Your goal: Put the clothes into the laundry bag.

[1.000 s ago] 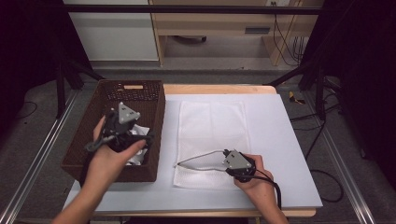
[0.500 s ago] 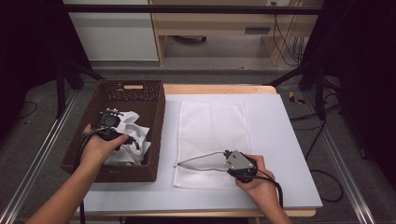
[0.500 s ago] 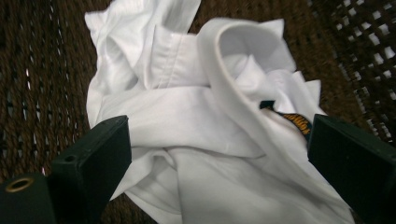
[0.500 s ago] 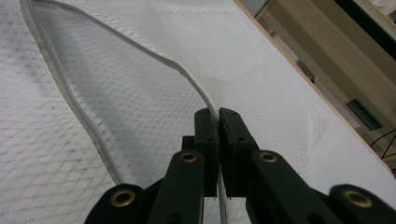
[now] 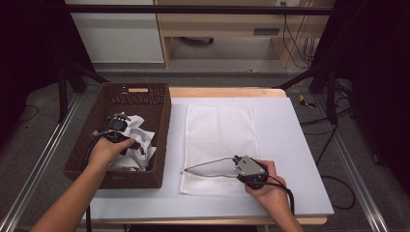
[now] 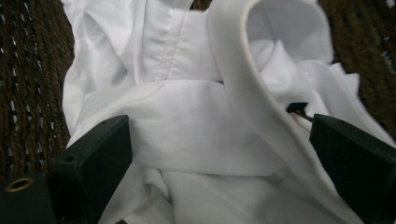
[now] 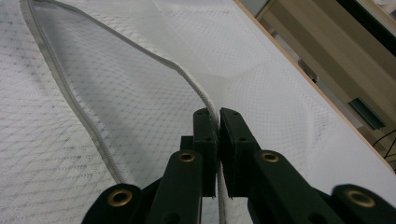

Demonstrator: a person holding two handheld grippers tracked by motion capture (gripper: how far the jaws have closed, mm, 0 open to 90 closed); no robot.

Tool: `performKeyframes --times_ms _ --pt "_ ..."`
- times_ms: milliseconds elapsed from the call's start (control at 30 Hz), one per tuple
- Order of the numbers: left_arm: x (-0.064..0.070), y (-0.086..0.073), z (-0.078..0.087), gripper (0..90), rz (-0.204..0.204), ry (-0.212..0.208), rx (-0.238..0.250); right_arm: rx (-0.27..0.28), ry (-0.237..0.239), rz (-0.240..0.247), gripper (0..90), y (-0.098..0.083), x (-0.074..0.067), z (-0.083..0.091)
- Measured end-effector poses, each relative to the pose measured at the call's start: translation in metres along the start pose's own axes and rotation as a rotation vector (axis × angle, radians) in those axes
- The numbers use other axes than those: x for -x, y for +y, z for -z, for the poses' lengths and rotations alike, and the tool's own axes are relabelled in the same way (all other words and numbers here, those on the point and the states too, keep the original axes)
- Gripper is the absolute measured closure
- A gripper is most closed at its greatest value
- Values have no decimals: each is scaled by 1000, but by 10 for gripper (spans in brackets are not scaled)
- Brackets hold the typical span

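The left tool [image 5: 117, 126] sits down in the brown wicker basket [image 5: 162, 126] at nine o'clock on the counter [image 5: 290, 159], jaws spread wide around the crumpled white shirt [image 6: 196, 126] — its own view shows a collar band crossing between them, unpinched. At five o'clock the right tool [image 7: 217, 122] is clenched on the mesh laundry bag [image 5: 220, 126] — the corded rim [image 7: 187, 77] lifted open.
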State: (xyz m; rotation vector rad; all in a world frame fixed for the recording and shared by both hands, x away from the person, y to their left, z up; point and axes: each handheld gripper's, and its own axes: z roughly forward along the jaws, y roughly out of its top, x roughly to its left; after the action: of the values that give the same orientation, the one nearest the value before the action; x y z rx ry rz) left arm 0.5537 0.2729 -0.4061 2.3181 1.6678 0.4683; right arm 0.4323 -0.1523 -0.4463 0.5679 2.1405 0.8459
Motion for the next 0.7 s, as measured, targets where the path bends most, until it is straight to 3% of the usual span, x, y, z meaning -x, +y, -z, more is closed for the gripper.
performKeyframes --times_ms 67,367,567,633,700 --pt "-3 -1 -9 54 5 -18 -19 1 -1 -8 854 0 0 0" --pt "-11 -1 -32 30 28 -81 -26 5 4 -2 851 0 0 0" --pt "-10 0 -41 0 3 -102 -37 1 6 -6 851 1 0 0" --pt "-9 0 -43 0 -4 -129 -29 2 7 -6 849 1 -1 0" --pt "-6 1 -44 16 -36 -149 -39 4 7 -4 849 1 -1 0"
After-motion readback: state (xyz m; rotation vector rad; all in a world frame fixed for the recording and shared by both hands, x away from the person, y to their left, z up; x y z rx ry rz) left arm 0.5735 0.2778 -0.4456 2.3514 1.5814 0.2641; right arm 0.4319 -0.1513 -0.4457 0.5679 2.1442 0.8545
